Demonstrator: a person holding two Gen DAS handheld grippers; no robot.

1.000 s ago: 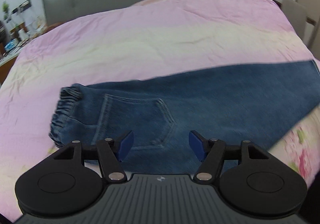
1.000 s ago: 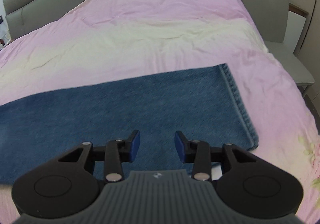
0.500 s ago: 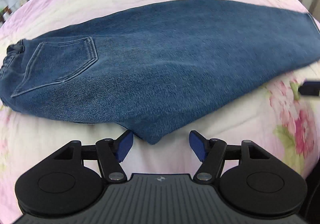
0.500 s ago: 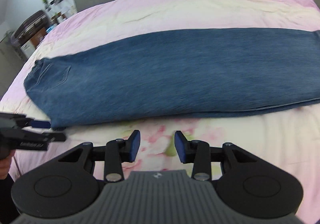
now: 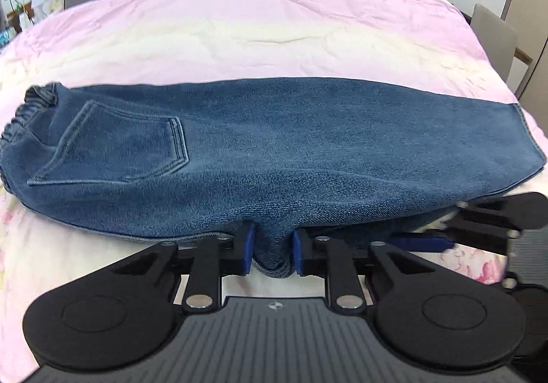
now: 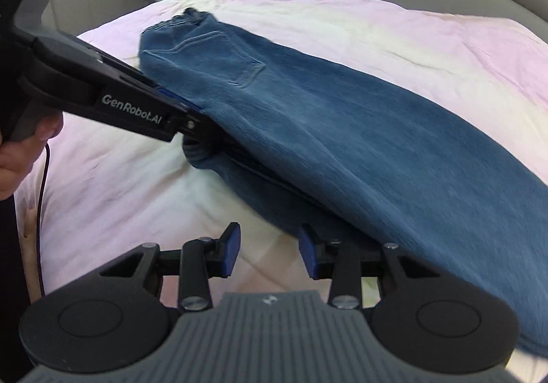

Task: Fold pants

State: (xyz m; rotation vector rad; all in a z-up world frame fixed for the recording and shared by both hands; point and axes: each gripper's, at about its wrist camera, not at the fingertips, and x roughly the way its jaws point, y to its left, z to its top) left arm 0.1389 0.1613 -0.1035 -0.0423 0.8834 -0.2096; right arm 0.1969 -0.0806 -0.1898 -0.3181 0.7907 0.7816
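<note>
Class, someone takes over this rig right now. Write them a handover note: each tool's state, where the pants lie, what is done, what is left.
Left tool: closing on the near crotch point of the pants; denim is between its pads.
Right tool: open, holding nothing, at the pants' near edge.
Pants: flat across the pink bedcover, legs stacked, back pocket up.
Done: legs laid together.
Left: tuck the crotch point, fold lengthwise.

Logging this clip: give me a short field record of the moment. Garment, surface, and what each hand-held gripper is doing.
garment: blue jeans, folded lengthwise, back pocket up
surface: pink and cream bedspread
left hand-held gripper: jaws closing on the crotch corner at the jeans' near edge, denim between the pads
right hand-held gripper: open, nothing between the pads, right pad at the jeans' near edge
fold across the length: not yet done
</note>
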